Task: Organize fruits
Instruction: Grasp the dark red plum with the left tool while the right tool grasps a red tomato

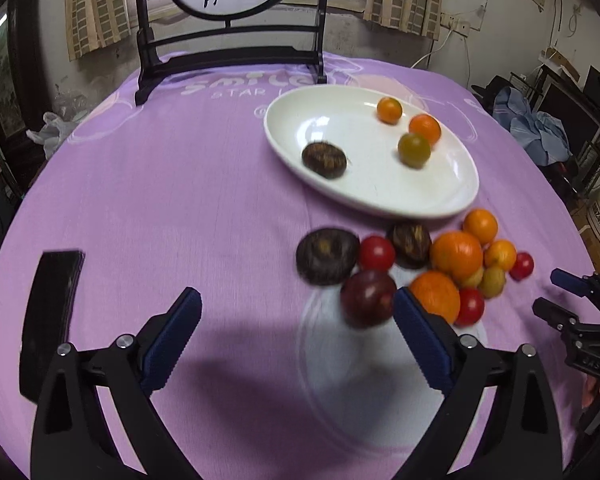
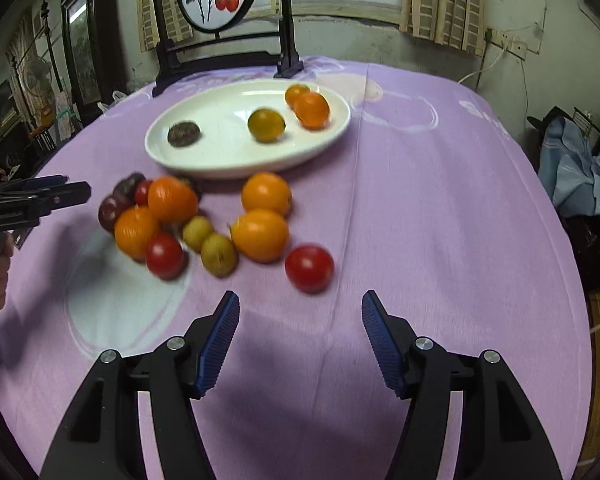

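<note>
Hovering with jaws spread and empty, the left gripper [image 1: 297,312] nears a dark plum [image 1: 368,298] beside the white plate [image 1: 292,120]; crowded fruit could roll. Right gripper [image 2: 300,312], also apart and empty, faces a red tomato [image 2: 309,268] that may skid.

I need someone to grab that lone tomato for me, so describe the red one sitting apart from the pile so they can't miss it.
Start at the white oval plate on the purple tablecloth; below it lies a loose pile of fruit. The red tomato sits at the pile's lower right edge, just below an orange. Unlike the other tomatoes, nothing touches it, and it lies nearest the open right gripper.
</note>
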Tool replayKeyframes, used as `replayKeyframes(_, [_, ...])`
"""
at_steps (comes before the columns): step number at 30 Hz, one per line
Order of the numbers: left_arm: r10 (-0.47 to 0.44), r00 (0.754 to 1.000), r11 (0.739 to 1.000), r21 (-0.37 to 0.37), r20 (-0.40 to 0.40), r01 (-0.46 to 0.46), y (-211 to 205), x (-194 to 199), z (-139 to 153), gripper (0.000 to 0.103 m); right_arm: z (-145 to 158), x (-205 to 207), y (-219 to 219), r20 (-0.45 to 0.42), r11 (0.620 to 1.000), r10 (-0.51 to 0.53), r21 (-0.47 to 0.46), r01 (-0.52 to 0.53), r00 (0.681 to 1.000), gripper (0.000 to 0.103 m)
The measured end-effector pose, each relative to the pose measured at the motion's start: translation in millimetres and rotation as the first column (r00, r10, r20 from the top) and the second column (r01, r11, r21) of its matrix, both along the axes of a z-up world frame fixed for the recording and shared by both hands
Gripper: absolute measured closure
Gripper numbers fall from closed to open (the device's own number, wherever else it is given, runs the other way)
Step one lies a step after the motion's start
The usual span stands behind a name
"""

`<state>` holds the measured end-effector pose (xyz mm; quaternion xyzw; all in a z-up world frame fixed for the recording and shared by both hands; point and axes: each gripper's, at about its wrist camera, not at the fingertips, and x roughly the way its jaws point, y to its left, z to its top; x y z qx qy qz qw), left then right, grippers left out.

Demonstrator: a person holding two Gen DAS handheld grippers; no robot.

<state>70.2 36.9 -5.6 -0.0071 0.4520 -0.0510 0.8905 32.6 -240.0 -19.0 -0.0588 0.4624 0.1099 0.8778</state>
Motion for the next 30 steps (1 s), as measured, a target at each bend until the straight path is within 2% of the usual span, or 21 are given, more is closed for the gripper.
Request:
replayKeyframes(3, [-0.005, 1.0, 1.0, -0.029, -0.023, 0.005, 6, -11, -6, 0.009, -11, 1, 1, -0.023, 1.0, -0.011, -0.029, 0.01, 1.0, 0.039])
replayKeyframes(7, [-0.006, 0.999, 1.0, -0.025, -0.037, 0.005, 9, -20, -13, 0.009, -16, 8, 1, -0.025, 0.999, -0.022, -0.035, 0.021, 0.999, 0.039])
replayKeyframes(16, [-0.02, 0.995, 0.999, -0.029, -0.093, 0.018, 7, -12, -32, 0.009, -18, 36, 8, -0.017, 0.999, -0.02, -0.034, 0.02, 1.0, 0.039])
replayKeyframes(18, [-0.022, 0.995, 1.0, -0.023, -0.099, 0.02, 5, -10, -34, 0.009, -18, 41, 10, -0.013, 1.0, -0.014, -0.027, 0.014, 1.0, 0.046])
replayKeyframes(19, [-0.023, 0.994, 1.0, -0.023, -0.102, 0.021, 5, -9, -35, 0.009, -17, 43, 12, -0.009, 1.0, -0.013, -0.026, 0.013, 1.0, 0.056])
replayKeyframes(20, [-0.023, 0.994, 1.0, -0.023, -0.104, 0.021, 5, -8, -35, 0.009, -16, 43, 13, -0.004, 0.999, -0.013, -0.03, 0.013, 1.0, 0.071])
replayKeyframes(30, [-0.041, 0.993, 0.999, -0.014, -0.108, 0.039, -14, 6, -35, 0.009, -14, 23, 9, -0.001, 1.0, -0.007, 0.004, 0.007, 1.0, 0.072])
